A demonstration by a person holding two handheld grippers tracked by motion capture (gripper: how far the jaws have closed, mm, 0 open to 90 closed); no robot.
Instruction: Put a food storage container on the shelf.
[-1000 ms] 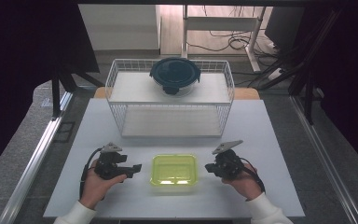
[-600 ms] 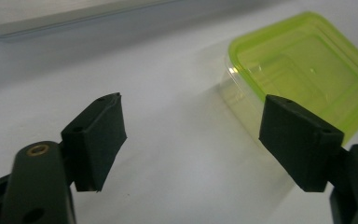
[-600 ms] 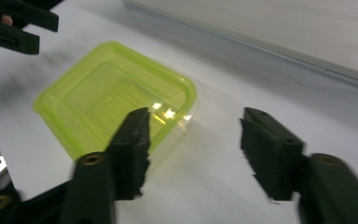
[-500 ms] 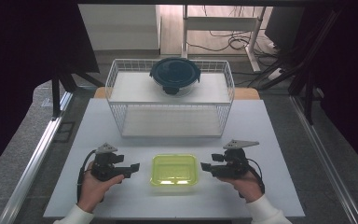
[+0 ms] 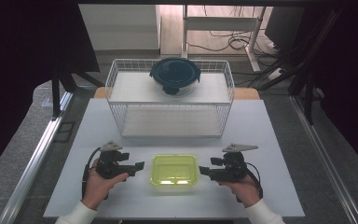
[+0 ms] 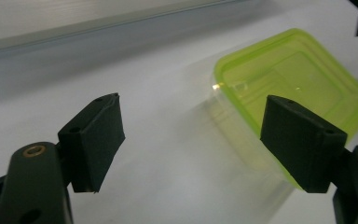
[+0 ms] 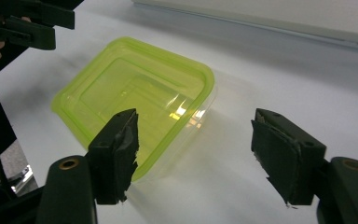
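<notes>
- Left gripper (image 5: 139,166): held in the person's left hand (image 5: 101,183) just beside the left edge of the container; its jaws stand apart with nothing between the pads, as the left gripper view confirms.
- Right gripper (image 5: 203,171): held in the right hand (image 5: 243,186) just beside the container's right edge; its jaws have just been opening and now stand wide apart, empty (the container's rim lies below and beyond the left pad in the right gripper view, not pinched).
- Container (image 5: 174,169): a rectangular box of translucent yellow-green plastic with rounded corners, a thickened rim and stepped concentric rectangles moulded into its floor; it sits upright and open, lidless, on the white table (image 5: 270,140), near the front edge, between the two grippers.
- Wire basket (image 5: 170,114): white, behind the container and well apart from it.
- Round lidded bowl (image 5: 175,74): dark blue-green, resting on the basket's upper level.
</notes>
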